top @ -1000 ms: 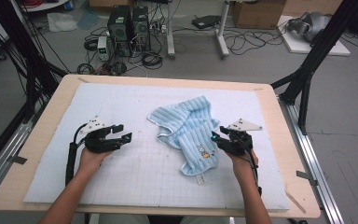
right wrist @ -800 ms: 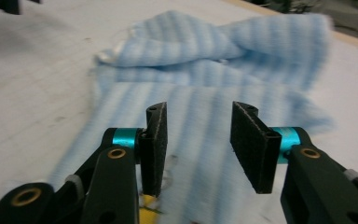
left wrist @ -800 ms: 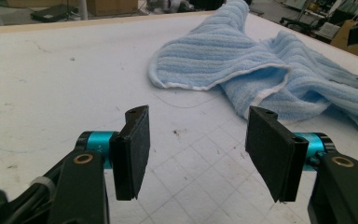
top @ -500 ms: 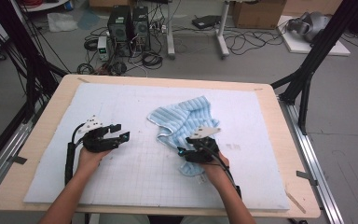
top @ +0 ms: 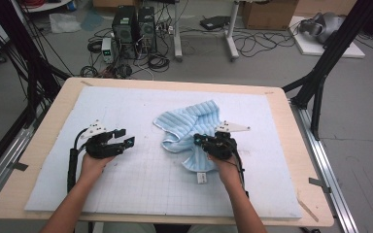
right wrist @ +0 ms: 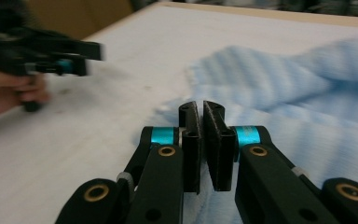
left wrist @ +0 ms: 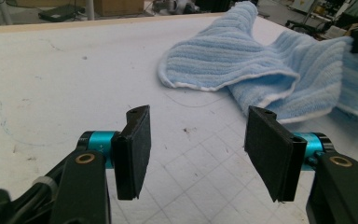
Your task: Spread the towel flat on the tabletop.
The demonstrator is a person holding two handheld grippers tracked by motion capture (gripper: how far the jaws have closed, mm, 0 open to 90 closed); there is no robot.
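Blue towel [top: 190,131]: crumpled, mid-table on white mat [top: 126,189].
Right gripper [top: 199,141]: low over towel's near fold, jaws just closed together; whether cloth is pinched, cannot tell.
Left gripper [top: 127,141]: jaws apart, empty, well left of the towel.

High cam overhead; gripper cams close, share towel [top: 190,127].

**No legible text**

No words, brands or numbers could be read. A small white tag [top: 201,177] was seen at the towel's [top: 189,127] near edge, but any print on it was too small to be made out.
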